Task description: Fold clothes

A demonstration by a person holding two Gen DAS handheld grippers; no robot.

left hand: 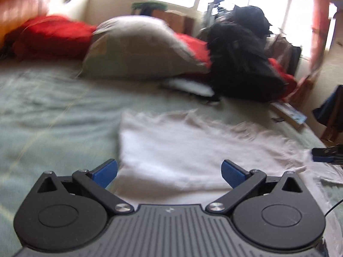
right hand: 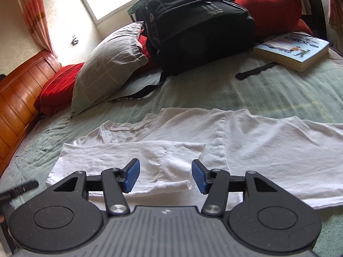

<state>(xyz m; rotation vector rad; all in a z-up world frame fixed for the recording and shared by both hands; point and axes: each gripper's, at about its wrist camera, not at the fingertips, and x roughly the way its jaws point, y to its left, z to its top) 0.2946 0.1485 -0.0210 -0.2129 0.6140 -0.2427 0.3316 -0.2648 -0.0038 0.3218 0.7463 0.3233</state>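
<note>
A white T-shirt (right hand: 246, 147) lies flat on the green bedspread (right hand: 268, 90), its collar toward the left and one sleeve folded over the body. My right gripper (right hand: 166, 175) is open just above the folded sleeve's near edge, nothing between its blue pads. In the blurred left wrist view the same white T-shirt (left hand: 193, 145) spreads ahead. My left gripper (left hand: 169, 173) hovers wide open over its near edge, holding nothing. The other gripper's tip (left hand: 325, 152) shows at the right edge.
A grey pillow (right hand: 109, 64), red cushions (right hand: 270, 8) and a black backpack (right hand: 197, 23) crowd the far side of the bed. A paperback book (right hand: 293, 49) lies at the far right beside a black strap (right hand: 255, 70). A wooden headboard (right hand: 19, 94) stands left.
</note>
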